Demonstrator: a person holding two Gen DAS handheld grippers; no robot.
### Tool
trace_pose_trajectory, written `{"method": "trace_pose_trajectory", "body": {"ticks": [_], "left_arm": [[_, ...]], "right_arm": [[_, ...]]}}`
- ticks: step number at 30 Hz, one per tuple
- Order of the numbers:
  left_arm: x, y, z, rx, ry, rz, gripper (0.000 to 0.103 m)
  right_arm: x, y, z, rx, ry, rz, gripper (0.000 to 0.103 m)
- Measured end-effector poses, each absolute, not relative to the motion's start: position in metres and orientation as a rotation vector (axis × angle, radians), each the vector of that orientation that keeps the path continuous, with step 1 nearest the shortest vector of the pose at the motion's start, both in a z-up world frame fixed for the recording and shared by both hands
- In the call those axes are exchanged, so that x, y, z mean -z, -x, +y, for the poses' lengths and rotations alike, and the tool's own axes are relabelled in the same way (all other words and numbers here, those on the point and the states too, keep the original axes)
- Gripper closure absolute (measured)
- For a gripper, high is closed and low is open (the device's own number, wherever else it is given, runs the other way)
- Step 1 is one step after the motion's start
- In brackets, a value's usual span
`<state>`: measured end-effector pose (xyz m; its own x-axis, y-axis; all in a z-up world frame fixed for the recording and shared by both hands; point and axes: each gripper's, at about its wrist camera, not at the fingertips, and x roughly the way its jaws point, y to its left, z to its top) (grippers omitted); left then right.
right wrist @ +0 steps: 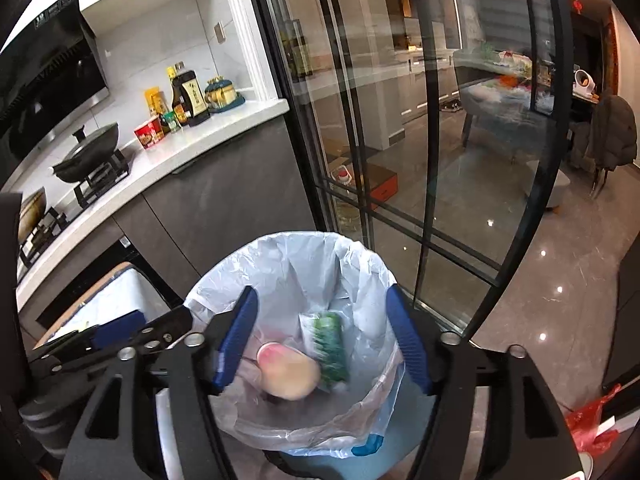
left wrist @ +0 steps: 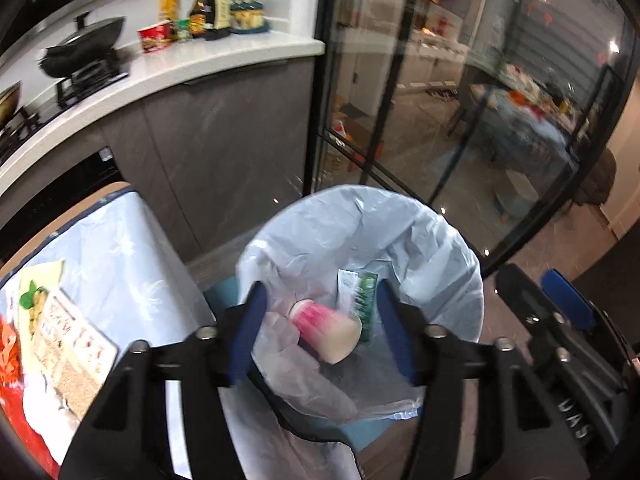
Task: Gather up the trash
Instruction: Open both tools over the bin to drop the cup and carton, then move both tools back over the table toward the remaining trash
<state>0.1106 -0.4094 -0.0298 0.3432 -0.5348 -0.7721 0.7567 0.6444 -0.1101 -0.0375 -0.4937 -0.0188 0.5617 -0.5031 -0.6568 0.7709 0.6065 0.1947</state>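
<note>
Now both the left gripper [left wrist: 320, 328] and right gripper [right wrist: 320, 344] gape empty over the lined bin [right wrist: 224, 280], cup [right wrist: 290, 374] and green wrapper [right wrist: 330, 350] dropped below; next, probably, more trash from the table [left wrist: 120, 248] to the left.

thin translucent plastic bin liner [right wrist: 288, 276], glossy floor tiles [right wrist: 552, 280], glass door [right wrist: 360, 120]

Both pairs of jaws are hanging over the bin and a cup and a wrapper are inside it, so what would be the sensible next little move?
Probably draw both grippers back toward the table: the pink cup and green wrapper are already in the lined bin, both jaws stand open and empty, and more packets remain there.
</note>
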Motion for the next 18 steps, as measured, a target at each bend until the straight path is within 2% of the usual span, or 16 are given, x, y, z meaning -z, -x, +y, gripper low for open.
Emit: {"method": "trace_pose_trajectory", "body": {"ticks": [7, 18], "left_arm": [[0.002, -0.111, -0.354, 0.754, -0.253, 0.847, 0.034], [-0.016, -0.103, -0.215, 0.467, -0.234, 0.834, 0.034]], "right_arm": [[-0.006, 0.043, -0.462, 0.718, -0.475, 0.556, 0.032], [-0.026, 0.024, -0.355, 0.478, -0.374, 0.588, 0.03]]}}
